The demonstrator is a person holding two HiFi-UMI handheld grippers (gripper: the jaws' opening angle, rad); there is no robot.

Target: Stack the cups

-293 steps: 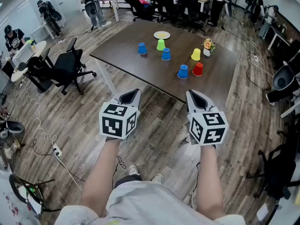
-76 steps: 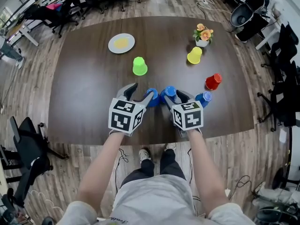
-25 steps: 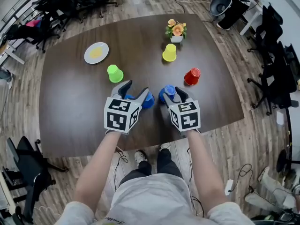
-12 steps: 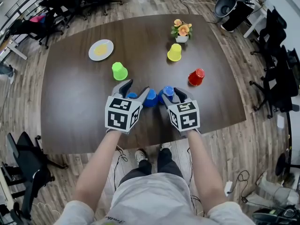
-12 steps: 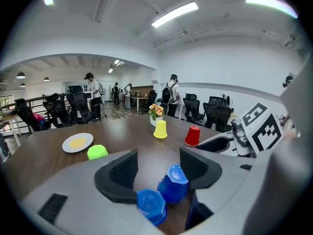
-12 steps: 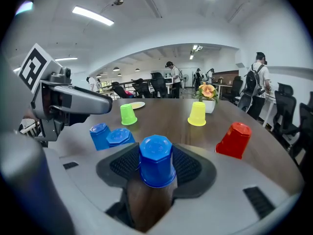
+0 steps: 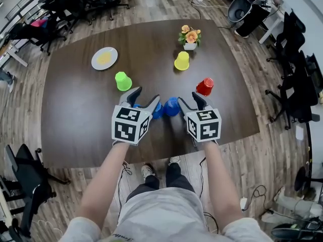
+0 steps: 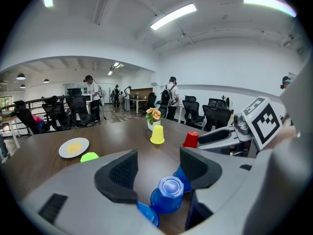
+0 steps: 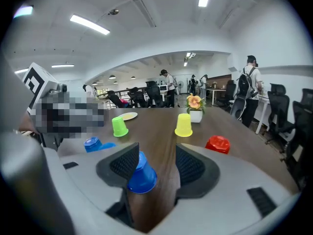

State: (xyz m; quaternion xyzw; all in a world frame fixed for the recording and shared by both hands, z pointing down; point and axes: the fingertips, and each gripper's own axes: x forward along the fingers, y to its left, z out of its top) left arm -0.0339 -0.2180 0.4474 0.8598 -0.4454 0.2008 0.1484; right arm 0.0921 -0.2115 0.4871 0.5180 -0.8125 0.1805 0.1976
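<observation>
Right gripper (image 7: 187, 99) jaws spread, now further right than half second ago. Blue cup (image 7: 170, 106) no longer between them; stands on table (image 7: 75, 110) just off left jaw. Left gripper (image 7: 144, 98) spread, straddling second blue cup (image 7: 157, 110), no pinch. Judgement: blues adjacent, not nested. Green cup (image 7: 123, 81), yellow cup (image 7: 181, 61), red cup (image 7: 204, 86) standing apart.
</observation>
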